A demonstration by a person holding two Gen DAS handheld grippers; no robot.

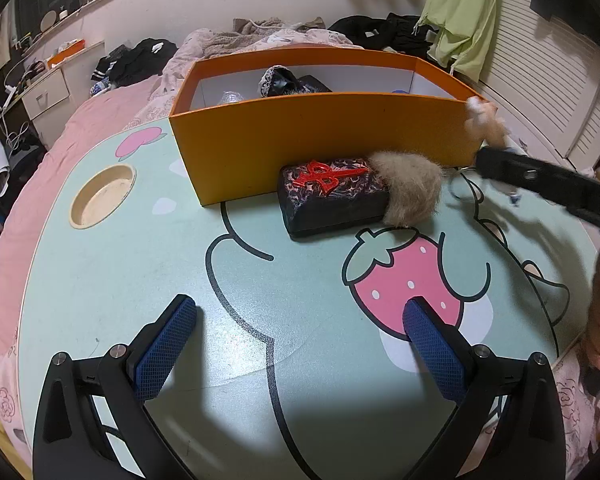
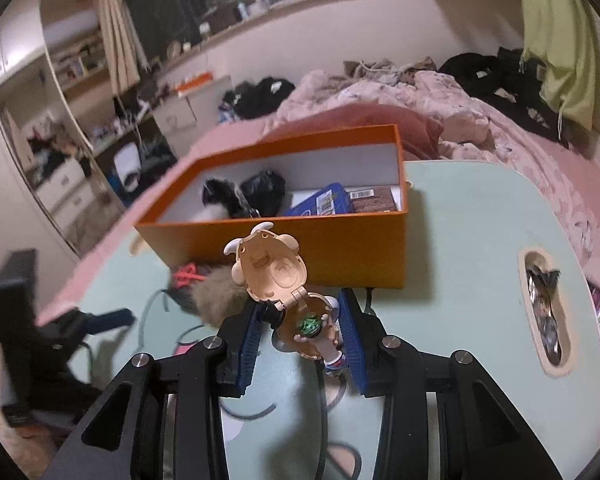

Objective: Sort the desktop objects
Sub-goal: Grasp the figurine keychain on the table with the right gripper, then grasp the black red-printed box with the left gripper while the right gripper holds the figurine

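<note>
Your right gripper (image 2: 300, 332) clamps a peach toy figure (image 2: 284, 292), its lower half hidden, left gripper (image 1: 300, 344) wide and empty, orange box (image 1: 324, 136) contents blurred, mint cartoon table (image 1: 140, 280), cluttered bedroom.

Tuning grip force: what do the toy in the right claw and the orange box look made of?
Toy figure: looks like hard moulded plastic, smooth peach shell with a slight sheen, hinged open; right claw is shut on it. Orange box: probably paperboard, matte orange outside, white inside, thin straight walls with crisp folded corners.
</note>
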